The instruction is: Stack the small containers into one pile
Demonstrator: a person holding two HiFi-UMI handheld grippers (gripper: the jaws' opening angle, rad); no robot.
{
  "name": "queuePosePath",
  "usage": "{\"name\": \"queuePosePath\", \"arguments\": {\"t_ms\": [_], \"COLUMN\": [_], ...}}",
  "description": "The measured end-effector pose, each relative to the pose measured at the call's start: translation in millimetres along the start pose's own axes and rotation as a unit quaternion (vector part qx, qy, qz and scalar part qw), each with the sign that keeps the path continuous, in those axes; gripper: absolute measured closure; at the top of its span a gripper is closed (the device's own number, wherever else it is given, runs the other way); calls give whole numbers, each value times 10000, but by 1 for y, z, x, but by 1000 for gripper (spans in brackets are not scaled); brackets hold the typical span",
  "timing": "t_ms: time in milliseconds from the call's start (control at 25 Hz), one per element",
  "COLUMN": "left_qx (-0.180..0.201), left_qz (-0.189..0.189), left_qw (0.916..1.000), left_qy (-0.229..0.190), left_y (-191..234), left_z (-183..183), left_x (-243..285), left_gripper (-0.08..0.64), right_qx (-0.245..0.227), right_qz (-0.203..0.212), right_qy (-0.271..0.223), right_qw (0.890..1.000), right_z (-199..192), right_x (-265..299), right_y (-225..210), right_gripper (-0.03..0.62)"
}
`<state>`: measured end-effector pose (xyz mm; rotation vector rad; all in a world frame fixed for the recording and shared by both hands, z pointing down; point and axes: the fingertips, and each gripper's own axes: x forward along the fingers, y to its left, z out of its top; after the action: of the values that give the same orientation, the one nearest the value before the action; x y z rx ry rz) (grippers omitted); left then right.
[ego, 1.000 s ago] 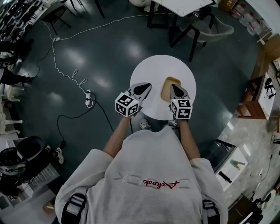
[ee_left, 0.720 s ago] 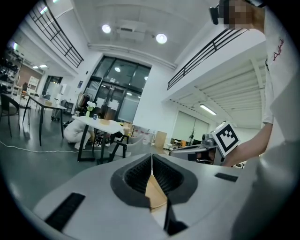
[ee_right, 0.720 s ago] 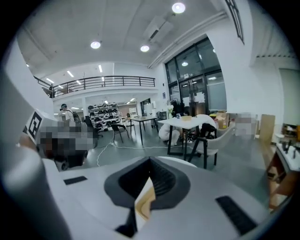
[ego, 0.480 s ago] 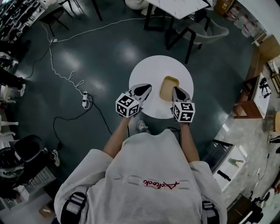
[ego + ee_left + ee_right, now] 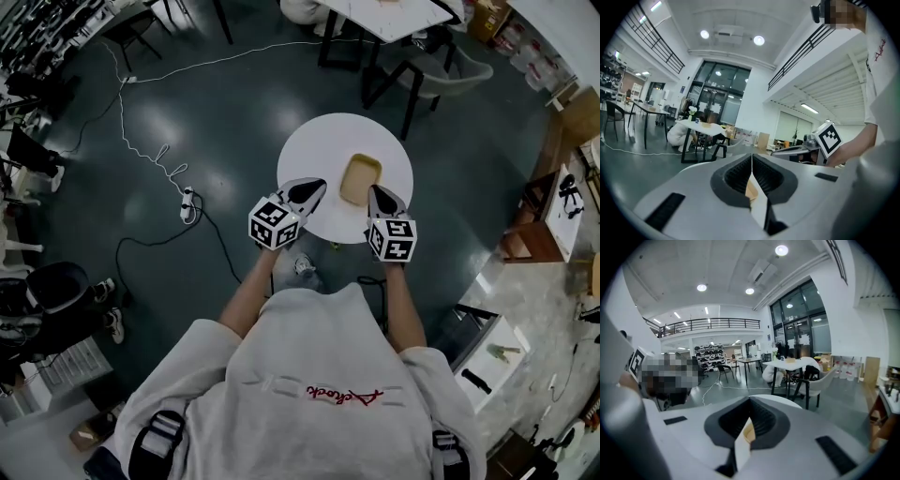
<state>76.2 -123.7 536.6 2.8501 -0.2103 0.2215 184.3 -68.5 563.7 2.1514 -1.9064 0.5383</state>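
Looks stacked already: containers mid bench. Holding nothing w/ left tongs or right tongs, both pinched together, flanking pile. Could clip it w/ right tip, closest one, prob shoving or toppling pile.

**Grippers drawn back from stacked container**

The right gripper, whose tip was seen over the near part of the tan container a second ago, is now placed just beside the container's near right corner, closer to the person. The left gripper has likewise been pulled a little toward the near rim of the round white table. Table and container are framed slightly higher in the head view than before.
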Motion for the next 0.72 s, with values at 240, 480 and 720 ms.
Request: {"name": "queuePosePath", "arguments": {"t_ms": [240, 480, 720], "left_qx": [24, 53, 66], "left_qz": [83, 34, 17], "left_qw": [10000, 10000, 9999], "left_qy": [-47, -70, -103], "left_y": [-25, -42, -46], "left_z": [-7, -6, -8], "left_x": [-17, -22, -23], "left_gripper": [541, 541, 541], "right_qx": [93, 121, 167], "right_qz": [-86, -114, -121], "right_qy": [-115, -156, -195], "right_qw": [9999, 9997, 9996], "right_z": [-9, -15, -17], "right_x": [-28, -45, -49], "right_y": [2, 2, 3], "right_gripper": [572, 572, 572]}}
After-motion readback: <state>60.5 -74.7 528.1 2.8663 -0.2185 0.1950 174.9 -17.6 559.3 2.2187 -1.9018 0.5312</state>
